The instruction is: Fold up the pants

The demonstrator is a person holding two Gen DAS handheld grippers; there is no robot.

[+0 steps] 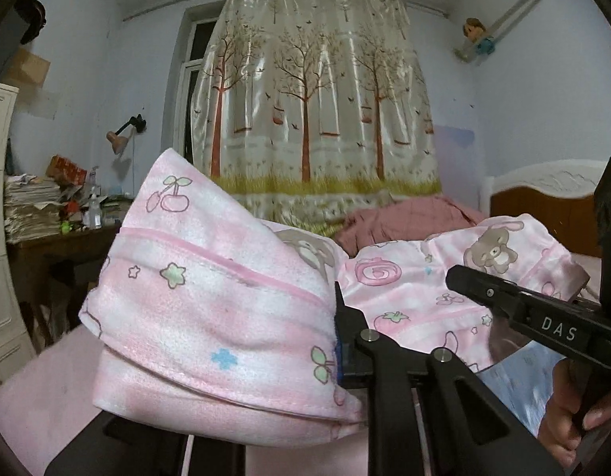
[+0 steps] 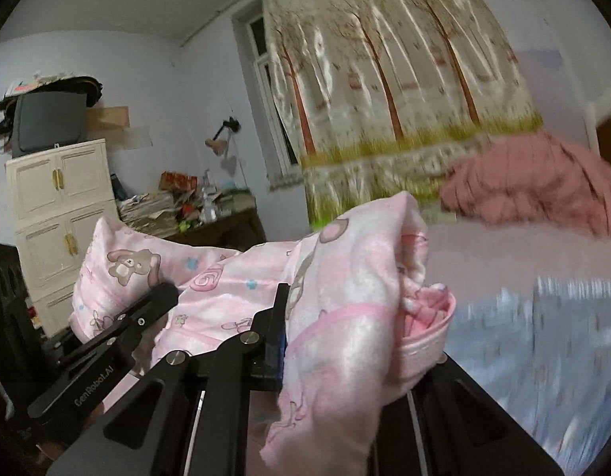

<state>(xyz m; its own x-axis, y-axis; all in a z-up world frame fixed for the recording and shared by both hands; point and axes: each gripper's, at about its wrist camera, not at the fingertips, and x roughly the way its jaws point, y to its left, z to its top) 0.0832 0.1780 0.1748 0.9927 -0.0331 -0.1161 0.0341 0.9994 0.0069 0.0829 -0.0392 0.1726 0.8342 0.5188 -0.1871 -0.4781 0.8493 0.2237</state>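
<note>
Nearest our lens, the pink printed pants point(image 1: 210, 309) bulge out of our left gripper point(image 1: 339, 341), whose jaws are clamped on a thick bunch of the fabric. The cloth stretches across, off the bed point(image 1: 39, 408), to our right gripper point(image 2: 283, 333), likewise closed on a gathered edge, with the waistband hanging just right of its finger. Each gripper shows in the other's view beside the cloth. Behind hangs a tree-patterned curtain point(image 1: 317, 99), then a smaller rose blanket point(image 2: 543, 186).
</note>
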